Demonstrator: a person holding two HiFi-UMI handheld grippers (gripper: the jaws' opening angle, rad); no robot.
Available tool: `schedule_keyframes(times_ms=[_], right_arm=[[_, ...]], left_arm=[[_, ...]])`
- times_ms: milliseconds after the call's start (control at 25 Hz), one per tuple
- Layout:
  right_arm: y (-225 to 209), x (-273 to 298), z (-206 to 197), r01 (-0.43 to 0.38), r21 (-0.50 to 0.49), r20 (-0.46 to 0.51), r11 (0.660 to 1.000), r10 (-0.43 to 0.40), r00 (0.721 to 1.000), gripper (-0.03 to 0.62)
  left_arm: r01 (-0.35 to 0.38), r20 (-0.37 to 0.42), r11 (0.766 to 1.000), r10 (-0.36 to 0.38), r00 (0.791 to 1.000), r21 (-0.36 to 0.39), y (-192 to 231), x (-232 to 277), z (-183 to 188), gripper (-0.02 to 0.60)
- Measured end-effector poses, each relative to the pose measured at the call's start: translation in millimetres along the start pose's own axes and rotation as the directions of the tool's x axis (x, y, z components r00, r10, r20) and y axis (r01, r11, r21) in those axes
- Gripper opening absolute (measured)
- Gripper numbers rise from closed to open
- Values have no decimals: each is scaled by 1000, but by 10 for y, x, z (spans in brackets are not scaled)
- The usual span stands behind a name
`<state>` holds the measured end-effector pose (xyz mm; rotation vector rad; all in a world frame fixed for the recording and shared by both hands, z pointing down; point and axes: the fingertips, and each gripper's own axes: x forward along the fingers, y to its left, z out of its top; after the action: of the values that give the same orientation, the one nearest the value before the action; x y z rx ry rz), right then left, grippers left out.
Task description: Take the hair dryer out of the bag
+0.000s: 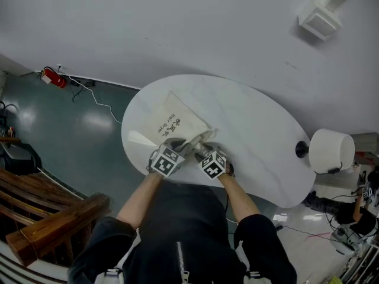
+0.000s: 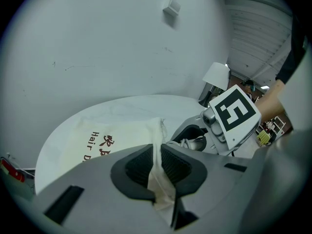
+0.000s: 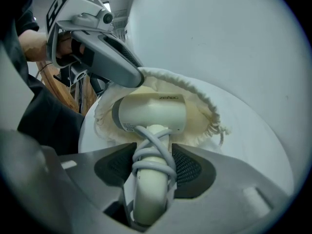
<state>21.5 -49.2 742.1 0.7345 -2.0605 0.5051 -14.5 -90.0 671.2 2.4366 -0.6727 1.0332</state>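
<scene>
right gripper view, jaws gripping hair dryer [image 3: 152,115]

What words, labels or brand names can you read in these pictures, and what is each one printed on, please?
"Hair Dryer": brown print on the cloth bag, in the head view.
"Hair D": the same print in the left gripper view; the rest is hidden.
Chinese characters beside that print: too small to read with certainty.
Brand word on the hair dryer barrel: too blurred to read.
Sticker at the barrel's end: too small to read.
</scene>
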Motion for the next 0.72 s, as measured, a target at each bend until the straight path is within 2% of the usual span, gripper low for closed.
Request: schedule_keyframes(times_ms=[520,720], right_arm=[[-29,-203,-255,28,87,10,996,-29,1000,224],[-48,-308,-369,12,178,30,984,-18,999,224]], left_arm=[[-15,-9,1000,16,1000,18,-29,-8,-7,52],[-12,-12,1000,13,1000,19,-45,17,-5,52]])
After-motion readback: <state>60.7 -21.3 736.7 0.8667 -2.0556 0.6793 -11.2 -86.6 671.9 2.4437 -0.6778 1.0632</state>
